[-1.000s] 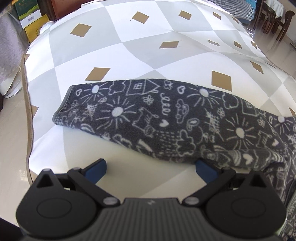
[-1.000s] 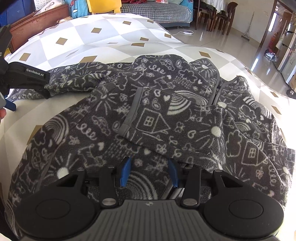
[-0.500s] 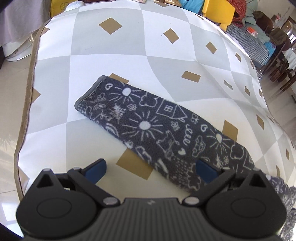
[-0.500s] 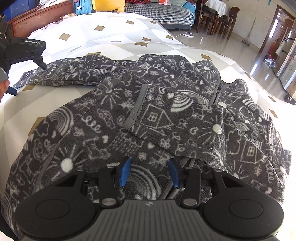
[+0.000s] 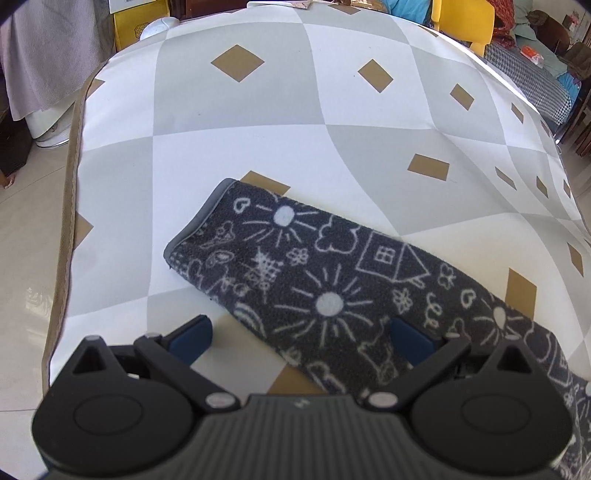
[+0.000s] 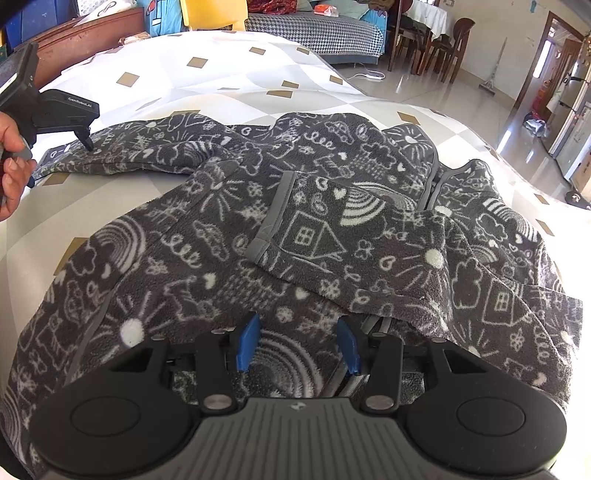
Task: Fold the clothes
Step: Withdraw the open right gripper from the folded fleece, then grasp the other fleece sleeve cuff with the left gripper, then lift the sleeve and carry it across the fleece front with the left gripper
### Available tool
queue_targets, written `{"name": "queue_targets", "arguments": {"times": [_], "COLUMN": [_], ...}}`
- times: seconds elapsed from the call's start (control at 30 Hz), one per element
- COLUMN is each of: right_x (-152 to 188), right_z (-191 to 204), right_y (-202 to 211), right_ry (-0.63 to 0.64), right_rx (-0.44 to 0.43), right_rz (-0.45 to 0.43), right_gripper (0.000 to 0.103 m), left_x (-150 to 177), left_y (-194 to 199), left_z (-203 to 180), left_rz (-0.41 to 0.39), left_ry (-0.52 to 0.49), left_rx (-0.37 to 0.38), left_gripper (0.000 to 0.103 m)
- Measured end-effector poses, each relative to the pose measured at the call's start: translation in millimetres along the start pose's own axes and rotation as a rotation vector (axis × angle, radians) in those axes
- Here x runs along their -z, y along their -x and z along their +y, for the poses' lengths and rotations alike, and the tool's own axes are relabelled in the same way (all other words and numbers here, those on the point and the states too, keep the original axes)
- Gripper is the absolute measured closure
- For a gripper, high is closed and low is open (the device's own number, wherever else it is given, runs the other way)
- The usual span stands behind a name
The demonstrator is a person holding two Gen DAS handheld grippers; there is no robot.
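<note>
Fleece jacket (image 6: 295,229) | left sleeve (image 5: 332,280) lies flat toward 10 o'clock | left gripper (image 5: 299,336) spread wide, empty, straddling sleeve | right gripper (image 6: 297,345) half-spread, empty, over hem | advice: pinch cuff (image 5: 199,218), fold toward 3 o'clock across body

Under my work lies a surface (image 5: 236,155) covered in a cloth of white and grey diamonds with small tan diamonds scattered over it, edged in a tan border on its left side. Past its far edge I see a yellow chair (image 5: 463,20) and a yellow cardboard box (image 5: 138,27), with a grey cloth (image 5: 44,62) hanging over something white beside the box. Further off stands a couch with a black-and-white houndstooth cover (image 6: 314,31), dark wooden chairs (image 6: 439,48) near it, and a glossy tiled floor (image 6: 443,99) with a white cable (image 6: 365,75) lying on it.
</note>
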State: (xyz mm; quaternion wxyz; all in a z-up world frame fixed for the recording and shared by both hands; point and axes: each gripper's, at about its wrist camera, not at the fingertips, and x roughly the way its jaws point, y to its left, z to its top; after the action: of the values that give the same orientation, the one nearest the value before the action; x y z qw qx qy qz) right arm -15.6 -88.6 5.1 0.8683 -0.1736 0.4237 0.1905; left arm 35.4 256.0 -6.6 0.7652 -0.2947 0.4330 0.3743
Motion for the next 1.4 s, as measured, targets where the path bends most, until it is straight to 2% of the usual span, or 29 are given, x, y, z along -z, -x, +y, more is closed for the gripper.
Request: {"name": "queue_targets", "arguments": {"times": [0.17,0.33,0.37,0.4,0.43,0.47,0.5,0.53,0.6,0.67,0.83,0.93,1.13,1.23,1.33,1.4], "right_x": [1,2,2,2,2,2,2,2,2,3,4,4,5,3,0,-1], "right_z": [0,-1,-1,-1,-1,-1,-1,-1,-1,0,0,0,-3,-2,-1,-1], "right_y": [0,-1,-1,-1,-1,-1,-1,-1,0,0,0,0,1,2,4,6], "right_ry": [0.001,-0.001,-0.001,-0.002,-0.002,-0.001,-0.001,0.001,0.003,0.004,0.007,0.005,-0.001,0.005,0.021,0.026], "right_rx": [0.0,-0.002,-0.003,-0.003,-0.004,-0.004,-0.004,-0.003,-0.002,-0.002,-0.005,-0.007,-0.014,-0.009,-0.005,-0.004], "right_rz": [-0.006,-0.014,-0.015,-0.017,-0.018,-0.018,-0.018,-0.019,-0.02,-0.02,-0.022,-0.022,-0.028,-0.02,0.0,0.015], "right_gripper": [0.057,0.056,0.056,0.056,0.056,0.056,0.056,0.056,0.056,0.056,0.056,0.055,0.055,0.055,0.055,0.055], "left_x": [-6,-4,-3,-3,-3,-4,-5,-6,-6,-6,-3,5,50,80,96,96], "left_y": [-6,-5,-3,-2,1,3,5,7,8,11,30,43,64,67,72,79], "left_z": [-1,-4,-6,-7,-9,-11,-13,-13,-14,-16,-36,-57,-111,-131,-132,-128], "left_rz": [-0.012,-0.054,-0.068,-0.082,-0.093,-0.096,-0.097,-0.097,-0.094,-0.092,-0.133,-0.132,-0.09,-0.053,-0.041,-0.044], "left_ry": [0.031,0.022,0.02,0.018,0.01,0.008,0.008,0.016,0.03,0.029,-0.04,-0.112,-0.393,-0.532,-0.576,-0.573], "left_rx": [0.002,0.02,0.029,0.037,0.055,0.076,0.097,0.117,0.152,0.178,0.247,0.32,0.451,0.454,0.45,0.461], "left_gripper": [0.0,0.001,0.008,0.023,0.032,0.048,0.059,0.063,0.078,0.087,0.089,0.089,0.087,0.081,0.068,0.052]}}
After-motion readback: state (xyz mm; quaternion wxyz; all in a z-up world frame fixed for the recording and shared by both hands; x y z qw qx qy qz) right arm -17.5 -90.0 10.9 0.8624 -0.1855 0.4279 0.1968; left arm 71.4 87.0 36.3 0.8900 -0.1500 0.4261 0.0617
